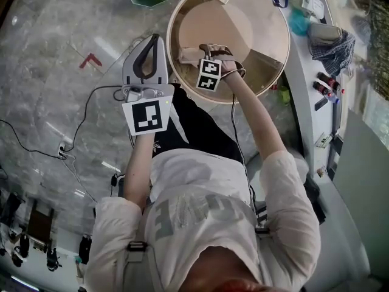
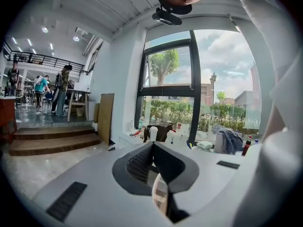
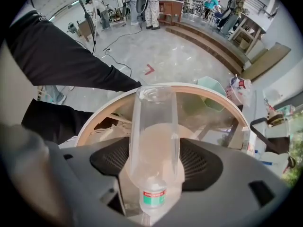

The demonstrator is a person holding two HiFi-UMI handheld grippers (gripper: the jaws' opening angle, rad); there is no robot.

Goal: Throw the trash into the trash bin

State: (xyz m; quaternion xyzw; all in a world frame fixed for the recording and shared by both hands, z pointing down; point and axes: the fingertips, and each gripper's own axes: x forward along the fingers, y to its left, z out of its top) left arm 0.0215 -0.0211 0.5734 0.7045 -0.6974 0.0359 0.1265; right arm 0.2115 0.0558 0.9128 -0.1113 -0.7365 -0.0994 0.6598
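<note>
A: Head view. Nearest the lens is the person's white shirt. Beyond it is the trash bin. Where is each tool?
B: The right gripper hangs over the trash bin's mouth, inside the rim line. The left gripper is just outside the rim, on the person's left of it, over the floor.
A: Left gripper view?
B: Jaws together, tips touching. A small pale thing shows low behind the tips. I cannot tell what it is.
A: Right gripper view?
B: Jaws spread as wide as they go. A clear plastic bottle stands between them, cap end toward the camera, base toward the bin's inside. A strip of the bin's bottom shows either side of the bottle, so the pads are not pressing on it.
A: Bottle's place?
B: Above the bin's opening, within the rim.
</note>
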